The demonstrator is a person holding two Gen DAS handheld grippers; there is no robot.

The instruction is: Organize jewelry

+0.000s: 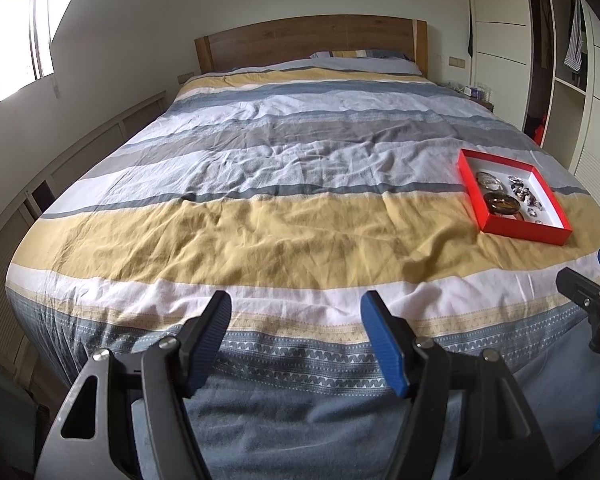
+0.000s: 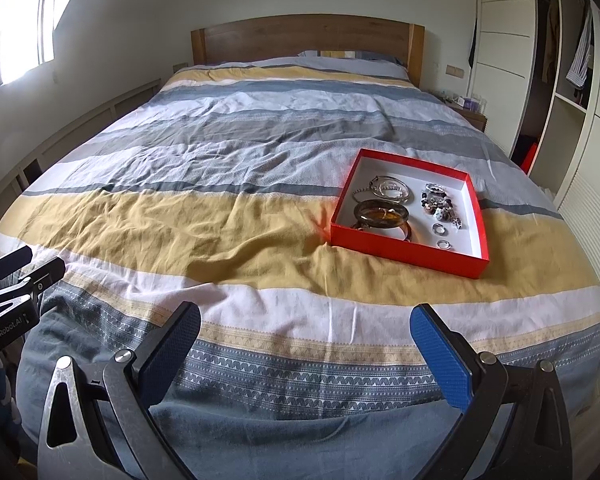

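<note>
Jaws on both the left gripper (image 1: 296, 332) and the right gripper (image 2: 306, 340) stand wide apart and hold nothing, hovering over the foot of the bed (image 2: 220, 232). On the striped cover sits a red box (image 2: 404, 254), all the jewelry inside it: bangles (image 2: 382, 214) on the left, a beaded piece (image 2: 440, 204) and 2 rings (image 2: 440, 229) on the right. Such grouping fits either sorting finished or jewelry merely gathered for arranging. Only "GenRobot.AI" on the left gripper's side reads clearly.
</note>
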